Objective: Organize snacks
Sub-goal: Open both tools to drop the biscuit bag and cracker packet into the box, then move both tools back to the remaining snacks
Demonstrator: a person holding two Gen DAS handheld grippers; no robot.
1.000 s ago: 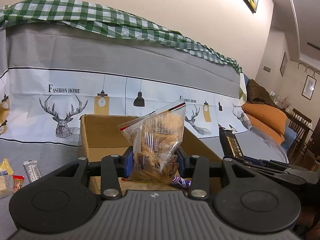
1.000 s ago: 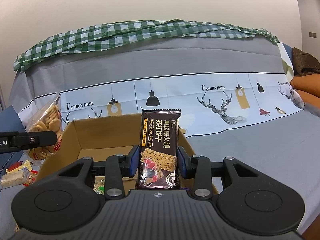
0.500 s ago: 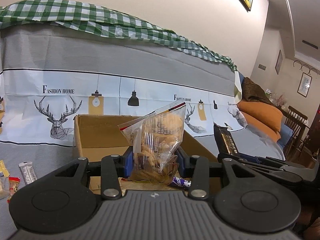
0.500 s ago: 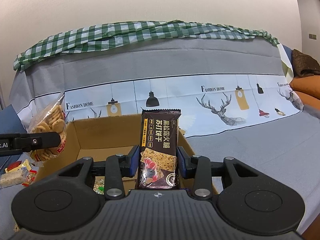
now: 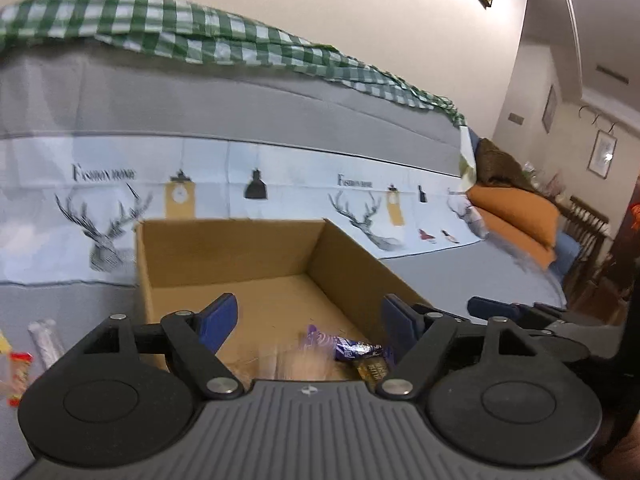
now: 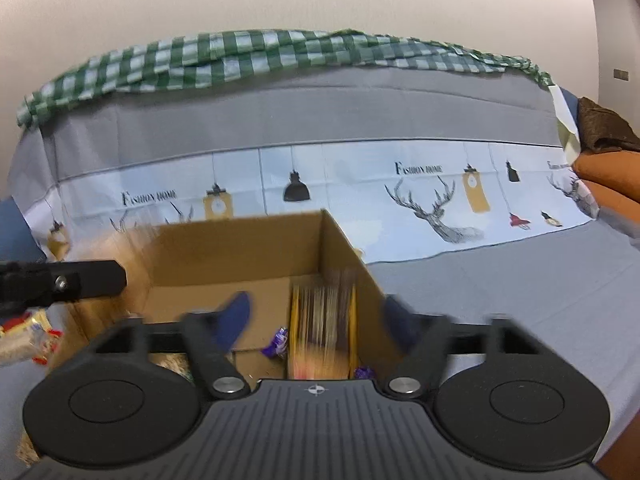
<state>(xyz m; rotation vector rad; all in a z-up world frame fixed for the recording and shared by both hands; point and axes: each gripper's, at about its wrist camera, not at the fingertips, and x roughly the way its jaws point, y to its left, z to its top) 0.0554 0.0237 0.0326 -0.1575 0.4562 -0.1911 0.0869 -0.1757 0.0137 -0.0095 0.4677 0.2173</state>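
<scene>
A: We had both tools over the cardboard box, which sat on the grey sofa cover near its back edge. Our left tool stood wide with nothing between its blue pads.

B: And our right tool was spread wide too. Between its pads we saw a dark cracker pack, smeared by blur, against the box's right wall. We judged it to be dropping in, free of the tool.

A: On our side a pale blurred shape, maybe a clear snack bag, lay low at the box's near edge. We could not say for certain what it was.

B: What else was already in the box?

A: A purple-wrapped candy lay on the box floor toward the near right corner, with a small dark packet touching it. So we counted several snacks as put away.

B: And what remained?

A: Loose snacks lay outside, left of the box on the sofa cover: a white stick pack and a red-and-yellow packet at the far left edge of our view.

B: We also saw crumpled wrappers there, under the left tool's finger. Those looked like our next job, so we judged the task perhaps past halfway, not finished.
</scene>
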